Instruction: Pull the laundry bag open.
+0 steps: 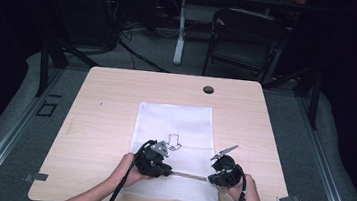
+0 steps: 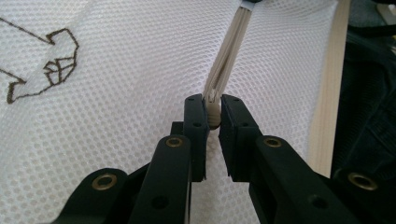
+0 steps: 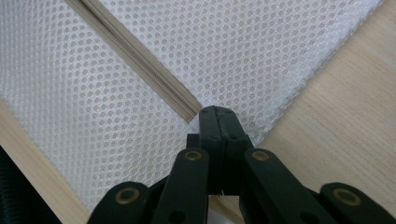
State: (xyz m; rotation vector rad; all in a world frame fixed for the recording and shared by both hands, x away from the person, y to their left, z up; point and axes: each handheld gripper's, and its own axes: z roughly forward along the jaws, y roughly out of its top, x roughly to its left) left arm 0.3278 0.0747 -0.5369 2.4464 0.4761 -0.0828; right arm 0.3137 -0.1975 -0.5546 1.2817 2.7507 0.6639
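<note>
A white mesh bag lies flat on the wooden table, and everything here is placed around it. The bag is rectangular, its fabric is a fine net of small round holes, and near its middle there is a thin brown line drawing with angular outlines. Along the bag's near edge runs a beige zipper, a narrow ribbed strip with tight teeth. The left gripper stands at the near left part of the bag; its black jaws are almost closed, with a narrow gap, and they pinch the small pale zipper pull, which has a rounded plastic look. The right gripper stands at the bag's near right corner; its jaws are pressed fully together and clamp the end of the zipper and the mesh edge there. The table beside the bag is light wood with soft grain. Both grippers are matte black with brass-coloured rivets.
</note>
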